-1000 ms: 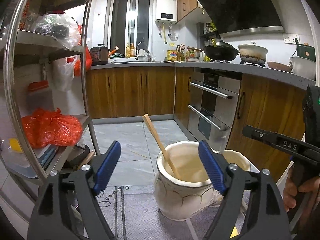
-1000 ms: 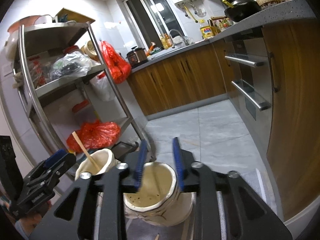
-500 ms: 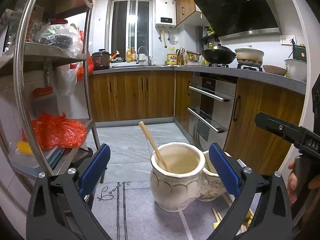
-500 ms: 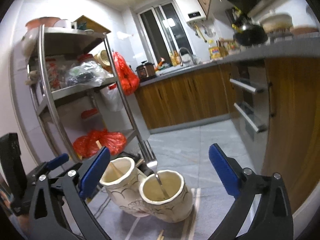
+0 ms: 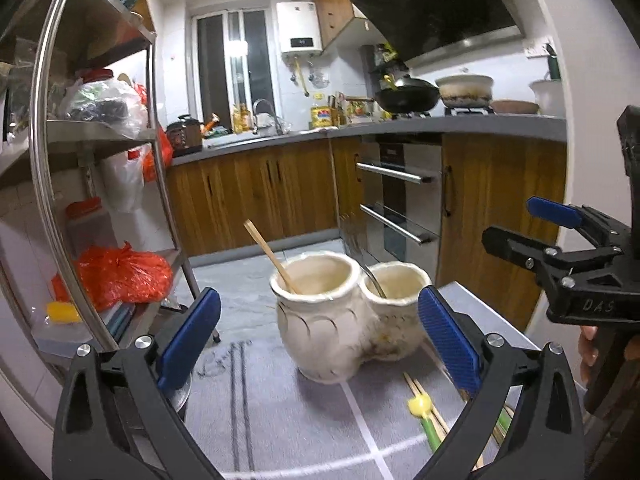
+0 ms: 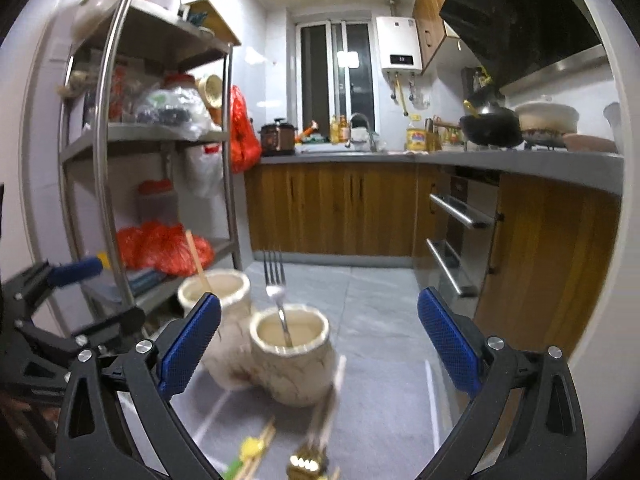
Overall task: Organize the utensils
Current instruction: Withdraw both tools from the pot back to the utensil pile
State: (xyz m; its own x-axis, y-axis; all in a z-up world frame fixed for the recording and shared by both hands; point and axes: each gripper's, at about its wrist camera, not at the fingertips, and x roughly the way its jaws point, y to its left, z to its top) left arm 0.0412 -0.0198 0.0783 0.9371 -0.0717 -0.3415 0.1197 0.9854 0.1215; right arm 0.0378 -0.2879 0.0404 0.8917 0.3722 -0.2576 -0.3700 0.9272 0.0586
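Two cream ceramic holders stand side by side on a grey mat. The left holder [image 5: 320, 316] [image 6: 224, 320] has a wooden chopstick [image 5: 269, 256] [image 6: 198, 260] in it. The right holder [image 5: 396, 316] [image 6: 294, 356] has a metal fork [image 6: 276, 296] standing tines up. Loose chopsticks [image 5: 426, 412] and a yellow-tipped green utensil [image 5: 422, 412] [image 6: 250, 448] lie on the mat in front. A gold-ended utensil [image 6: 316, 436] lies there too, blurred. My left gripper [image 5: 320, 338] is open and empty, back from the holders. My right gripper [image 6: 320, 338] is open and empty; it also shows in the left wrist view [image 5: 552, 232].
A steel shelf rack [image 5: 52, 184] [image 6: 104, 160] with red bags stands at the left. Wooden cabinets and an oven [image 5: 396, 208] line the right. The mat's table edge [image 5: 496, 320] is at the right, the tiled floor beyond.
My right gripper opened, left the fork in the right holder and pulled back. My left gripper opened wider and drew back from the left holder.
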